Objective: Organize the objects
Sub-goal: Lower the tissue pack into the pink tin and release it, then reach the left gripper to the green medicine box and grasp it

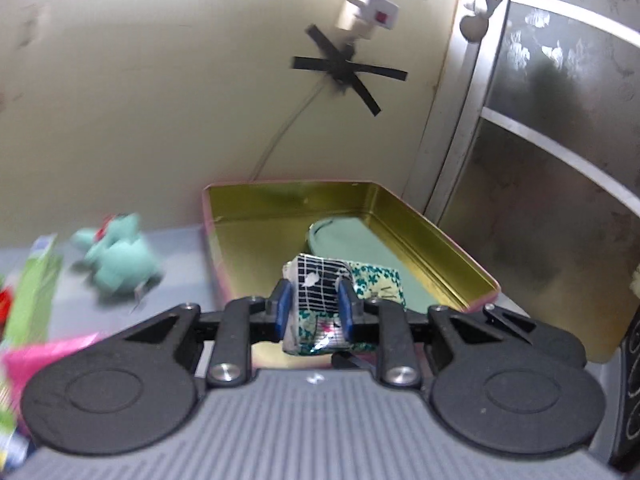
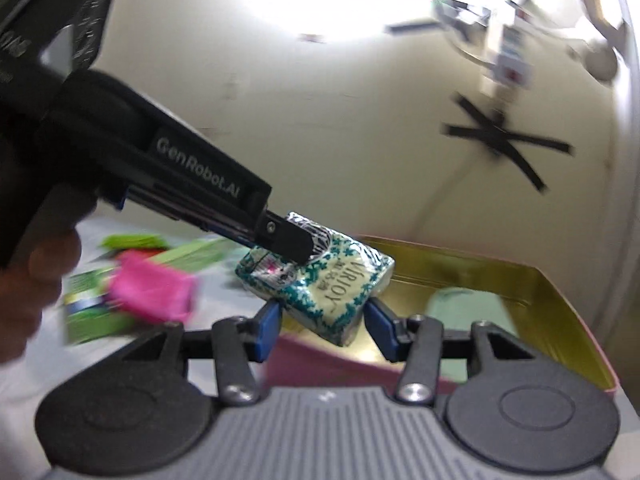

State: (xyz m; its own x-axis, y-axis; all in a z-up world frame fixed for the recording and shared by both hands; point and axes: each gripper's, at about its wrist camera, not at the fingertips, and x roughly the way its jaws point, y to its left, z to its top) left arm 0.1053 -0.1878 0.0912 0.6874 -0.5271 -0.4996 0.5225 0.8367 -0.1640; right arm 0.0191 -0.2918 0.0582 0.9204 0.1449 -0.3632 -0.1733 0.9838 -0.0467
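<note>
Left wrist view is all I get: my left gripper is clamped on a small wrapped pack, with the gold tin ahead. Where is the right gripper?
Observer: The right gripper sits just below the tissue pack, its blue pads flanking the pack's lower corner.
Operator: Is it gripping?
Observer: I cannot tell. The pads stand close on both sides, but contact is unclear.
Operator: Any label on the pack?
Observer: Yes, its floral face reads VIRJOY.
</note>
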